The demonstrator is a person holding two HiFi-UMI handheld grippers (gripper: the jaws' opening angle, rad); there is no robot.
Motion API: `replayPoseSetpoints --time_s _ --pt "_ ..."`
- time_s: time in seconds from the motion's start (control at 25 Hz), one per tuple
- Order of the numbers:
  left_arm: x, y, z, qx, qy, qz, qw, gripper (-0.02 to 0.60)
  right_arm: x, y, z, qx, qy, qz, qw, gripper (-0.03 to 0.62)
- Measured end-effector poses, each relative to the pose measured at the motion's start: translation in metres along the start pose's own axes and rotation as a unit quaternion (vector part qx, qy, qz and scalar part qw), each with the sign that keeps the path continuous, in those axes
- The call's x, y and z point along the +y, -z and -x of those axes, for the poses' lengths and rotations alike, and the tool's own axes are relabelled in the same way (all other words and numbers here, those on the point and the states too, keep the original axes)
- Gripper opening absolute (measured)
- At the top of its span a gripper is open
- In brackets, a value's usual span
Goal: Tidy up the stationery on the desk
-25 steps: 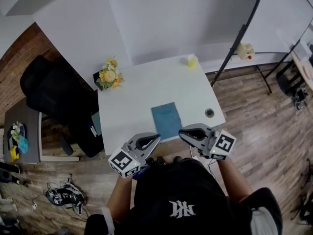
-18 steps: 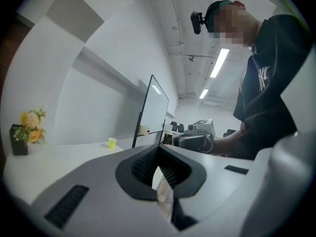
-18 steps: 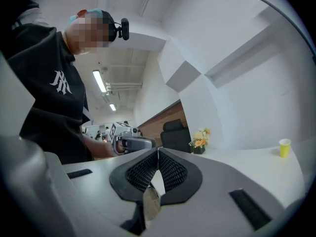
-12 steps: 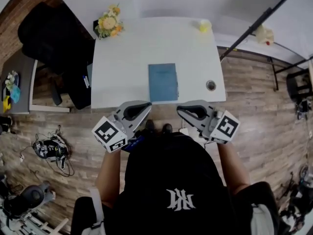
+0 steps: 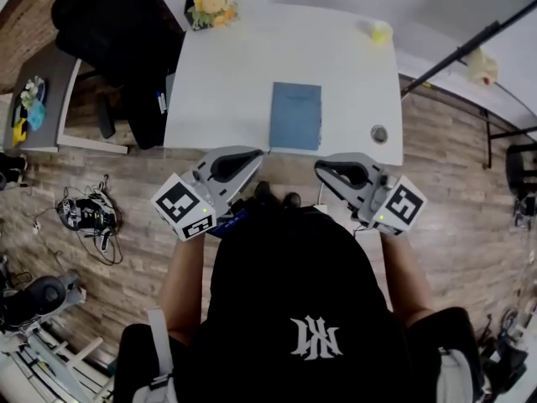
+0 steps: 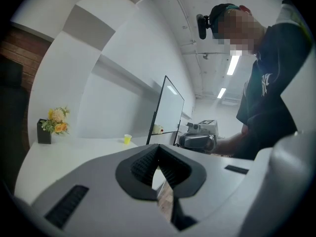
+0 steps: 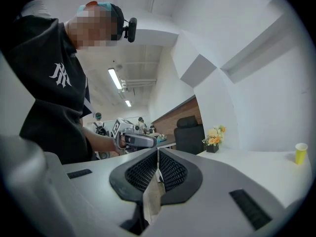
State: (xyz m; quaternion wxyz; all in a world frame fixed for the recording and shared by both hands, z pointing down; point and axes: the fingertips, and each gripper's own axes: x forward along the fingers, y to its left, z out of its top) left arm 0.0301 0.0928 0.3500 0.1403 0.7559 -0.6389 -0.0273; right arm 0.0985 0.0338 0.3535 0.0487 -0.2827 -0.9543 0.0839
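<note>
Head view: the person is standing at the near edge of the white desk (image 5: 226, 74), the left gripper (image 5: 254, 154) and right gripper (image 5: 321, 168) hovering just short of it, and the blue notebook (image 5: 295, 116) is lying flat near that edge, between them. Left gripper view: its jaws are sitting pressed together, empty. Right gripper view: the same here, so I'd be spreading one claw before working it onto the notebook's near edge.
</note>
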Motion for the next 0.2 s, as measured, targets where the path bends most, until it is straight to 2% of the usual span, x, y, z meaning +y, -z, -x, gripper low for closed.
replayPoseSetpoints --time_s 0.2 --pt "-0.0031 -0.0074 0.0009 -0.004 -0.006 -0.011 0.9999 0.003 -0.0024 0.0022 0.0019 0.004 -0.006 0.005 1.0 0.041"
